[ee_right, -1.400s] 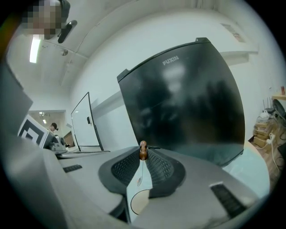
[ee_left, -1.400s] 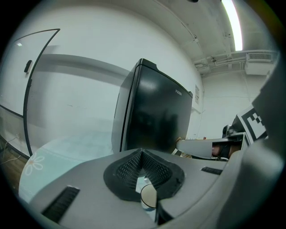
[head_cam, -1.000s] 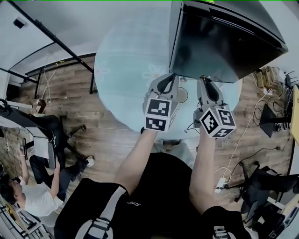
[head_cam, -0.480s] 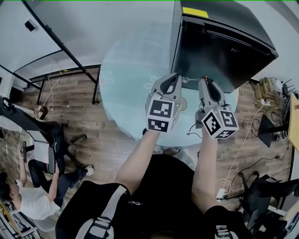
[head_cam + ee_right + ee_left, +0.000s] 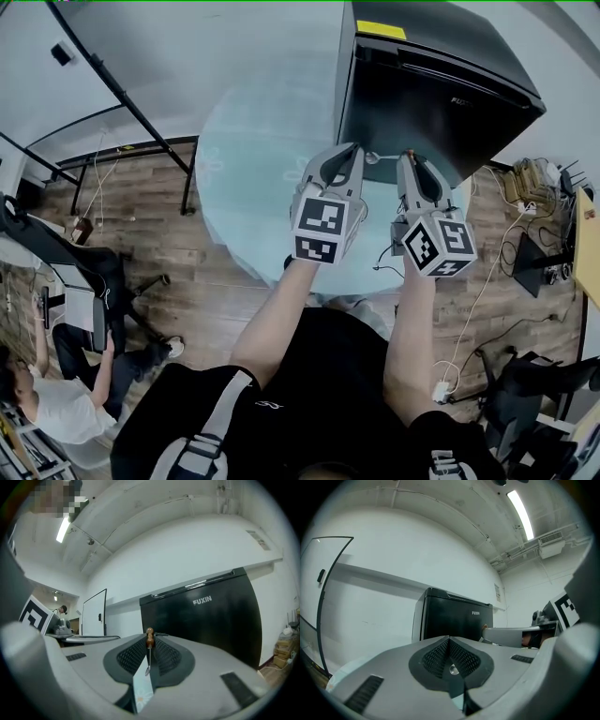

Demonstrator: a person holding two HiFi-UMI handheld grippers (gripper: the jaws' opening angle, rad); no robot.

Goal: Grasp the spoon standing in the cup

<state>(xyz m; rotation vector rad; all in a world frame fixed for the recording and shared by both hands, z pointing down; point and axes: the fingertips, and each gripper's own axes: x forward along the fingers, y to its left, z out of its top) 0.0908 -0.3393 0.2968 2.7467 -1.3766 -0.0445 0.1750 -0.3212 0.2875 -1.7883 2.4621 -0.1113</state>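
A thin metal spoon (image 5: pixel 147 657) with a brown wooden bead at its end stands between the pads of my right gripper (image 5: pixel 149 638). The jaws are shut on it and the bead pokes out past the tips. In the head view my right gripper (image 5: pixel 409 156) and left gripper (image 5: pixel 352 150) are held side by side above the round pale glass table (image 5: pixel 253 159). The left gripper (image 5: pixel 449 639) has its pads together with nothing between them. From the left gripper view the right gripper (image 5: pixel 520 634) shows at the right. I cannot make out the cup.
A black fridge (image 5: pixel 422 84) stands right behind the table, close to both gripper tips. A black metal frame (image 5: pixel 112 89) stands at the left. A seated person (image 5: pixel 52 403) and a chair are at the lower left. Cables and boxes (image 5: pixel 530 178) lie on the floor at the right.
Both grippers keep almost the same pose, close together. The head view has tipped a little, so more of the fridge's top shows.
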